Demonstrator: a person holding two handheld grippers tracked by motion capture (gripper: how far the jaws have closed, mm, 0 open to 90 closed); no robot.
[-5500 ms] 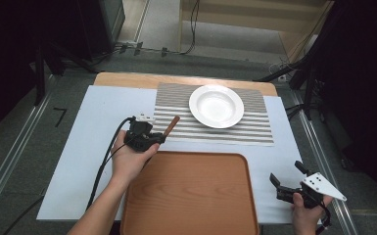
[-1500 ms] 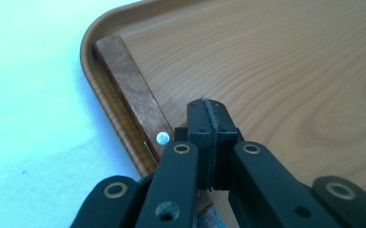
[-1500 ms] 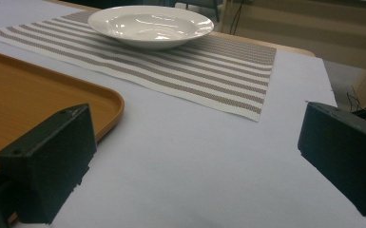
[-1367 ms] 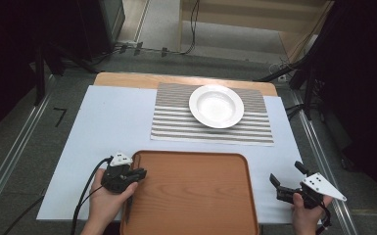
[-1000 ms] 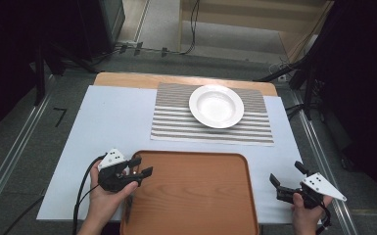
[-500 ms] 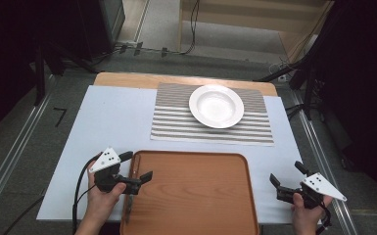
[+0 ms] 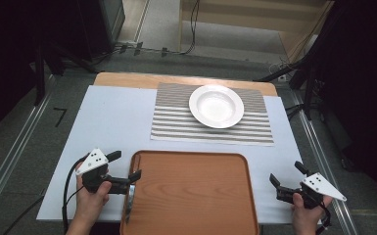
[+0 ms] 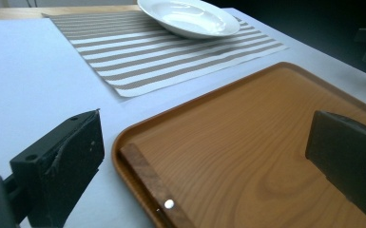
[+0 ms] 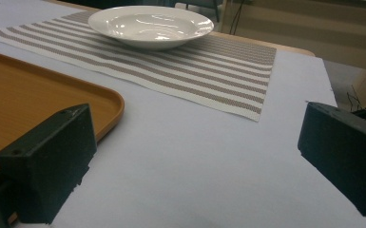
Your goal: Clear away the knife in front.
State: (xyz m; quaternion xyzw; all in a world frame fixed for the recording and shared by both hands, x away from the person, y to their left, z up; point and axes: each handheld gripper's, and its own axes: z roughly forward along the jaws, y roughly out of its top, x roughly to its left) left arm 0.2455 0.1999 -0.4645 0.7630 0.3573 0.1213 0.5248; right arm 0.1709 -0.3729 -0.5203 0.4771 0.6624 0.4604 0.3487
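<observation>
A utensil with a brown wooden handle [image 8: 147, 183] lies inside the wooden tray [image 7: 196, 200] along its left rim; its grey blade end [image 7: 129, 198] points toward the near edge. My left gripper [image 7: 124, 166] is open at the tray's left rim, its jaws on either side of the rim with the handle [image 8: 147, 183] lying loose between them. My right gripper [image 7: 286, 174] is open over the white table cover to the right of the tray and holds nothing. In the right gripper view the jaws [image 9: 199, 137] stand wide apart over bare cover.
A white deep plate [image 7: 216, 105] sits on a striped placemat [image 7: 176, 122] beyond the tray. The white cover [image 7: 103, 122] spreads to the left of the mat. Dark floor and rails surround the table.
My left gripper carried the wooden-handled utensil from beside the mat to the tray's left edge, then opened and let it go. The right gripper has stayed still.
</observation>
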